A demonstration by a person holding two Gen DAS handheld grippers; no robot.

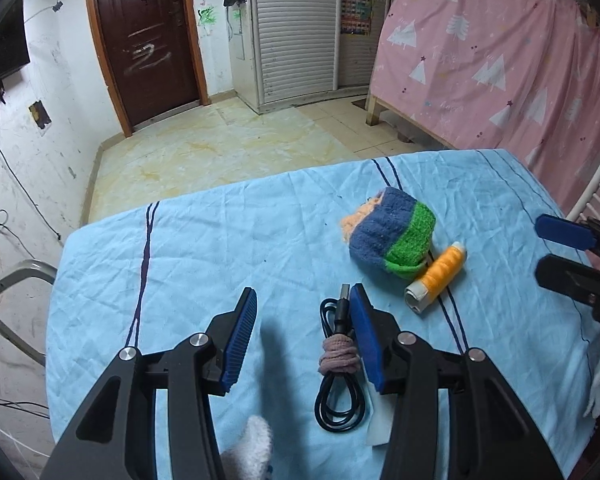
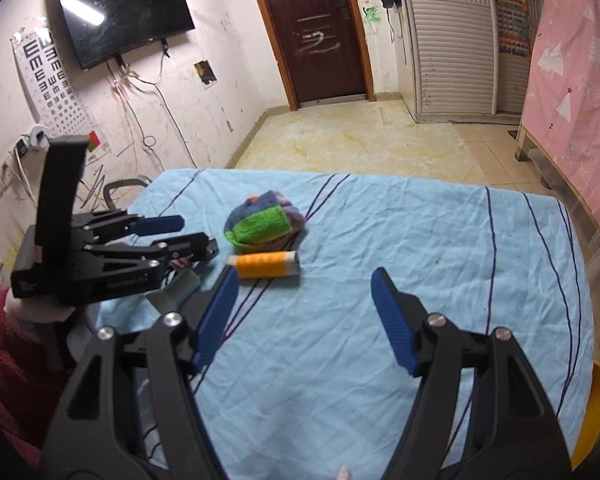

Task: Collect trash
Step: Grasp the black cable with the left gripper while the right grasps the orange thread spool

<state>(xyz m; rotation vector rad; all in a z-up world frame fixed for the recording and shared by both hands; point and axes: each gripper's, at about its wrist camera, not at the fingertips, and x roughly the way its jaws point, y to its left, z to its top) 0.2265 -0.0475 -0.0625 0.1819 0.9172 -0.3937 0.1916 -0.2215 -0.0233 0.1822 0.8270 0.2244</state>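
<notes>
On the blue-clothed table point(image 1: 220, 240) lie a coiled black USB cable point(image 1: 340, 364) tied with a pink band, a rolled blue, green and orange sock bundle point(image 1: 392, 236) and an orange thread spool point(image 1: 436, 276). My left gripper point(image 1: 303, 292) stands open low over the cloth. The cable lies between its fingers, close to the right pad, and is not pinched. A white paper scrap point(image 1: 380, 420) peeks out under that finger. My right gripper point(image 2: 304, 276) is open and empty, just short of the spool point(image 2: 266, 265) and the bundle point(image 2: 264, 224). The left gripper point(image 2: 196, 234) shows at its left.
A grey metal chair frame point(image 1: 12, 300) stands off the table's left edge and a white chair back point(image 1: 592, 188) at the far right. Something yellow point(image 2: 592, 412) sits below the table's right edge. A pink curtain point(image 1: 500, 60) hangs behind, with tiled floor point(image 1: 220, 148) beyond.
</notes>
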